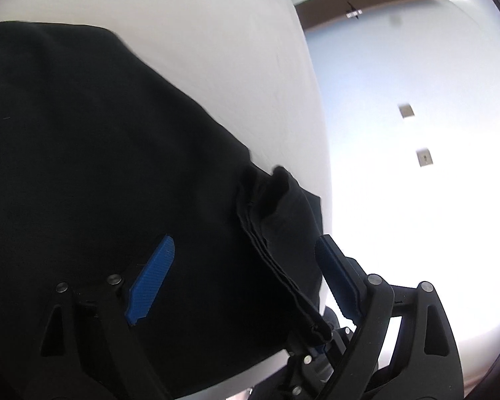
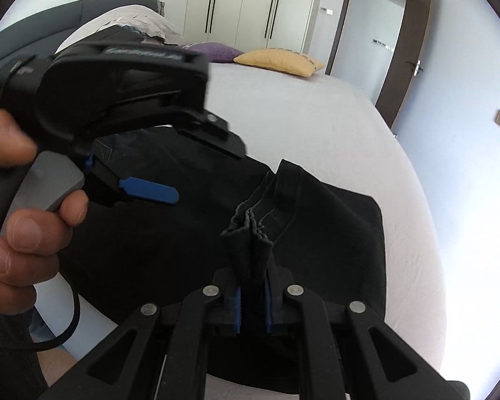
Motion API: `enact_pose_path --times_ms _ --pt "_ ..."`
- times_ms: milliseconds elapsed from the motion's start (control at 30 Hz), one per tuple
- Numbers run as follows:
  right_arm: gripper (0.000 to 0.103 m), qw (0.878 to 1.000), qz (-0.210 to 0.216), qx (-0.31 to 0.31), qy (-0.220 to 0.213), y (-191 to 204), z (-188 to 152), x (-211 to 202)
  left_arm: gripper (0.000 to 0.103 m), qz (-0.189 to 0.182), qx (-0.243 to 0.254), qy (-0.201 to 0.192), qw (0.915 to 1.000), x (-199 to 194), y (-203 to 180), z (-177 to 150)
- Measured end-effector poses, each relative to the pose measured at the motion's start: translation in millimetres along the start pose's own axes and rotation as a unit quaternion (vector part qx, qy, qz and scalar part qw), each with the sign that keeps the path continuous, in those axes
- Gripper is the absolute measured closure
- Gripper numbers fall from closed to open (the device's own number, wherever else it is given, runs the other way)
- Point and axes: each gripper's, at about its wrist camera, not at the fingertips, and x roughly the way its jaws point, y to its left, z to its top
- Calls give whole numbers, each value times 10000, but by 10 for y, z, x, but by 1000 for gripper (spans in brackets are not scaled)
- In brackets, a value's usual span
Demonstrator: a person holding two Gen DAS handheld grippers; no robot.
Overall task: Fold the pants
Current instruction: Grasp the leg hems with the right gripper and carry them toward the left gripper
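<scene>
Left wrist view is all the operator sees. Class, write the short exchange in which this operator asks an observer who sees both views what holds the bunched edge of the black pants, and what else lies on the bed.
Operator: My left gripper has its jaws open over the pants. What holds the bunched edge?
Observer: The right gripper, its jaws shut on that edge.
Operator: Anything else on the bed?
Observer: A yellow cushion lies at the far end, apart from the pants.
</scene>
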Motion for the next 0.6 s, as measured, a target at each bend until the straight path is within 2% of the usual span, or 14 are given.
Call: enact_pose_path --times_ms 167,433,533,567,600 --pt "92 9955 -440 -753 -380 245 -12 -182 17 113 110 370 9992 166 -84 61" --pt "92 9783 -778 -1778 -732 653 -105 -325 20 170 437 684 9966 232 -223 108" --pt "92 9732 -769 -2034 -741 793 -170 -347 51 262 531 774 9952 194 -202 130" --pt "92 9727 -753 -2074 -715 819 -187 -346 71 293 551 799 9948 174 -184 146" --pt "92 9727 -725 -2093 -687 845 -175 -318 79 352 582 827 9943 144 -156 158"
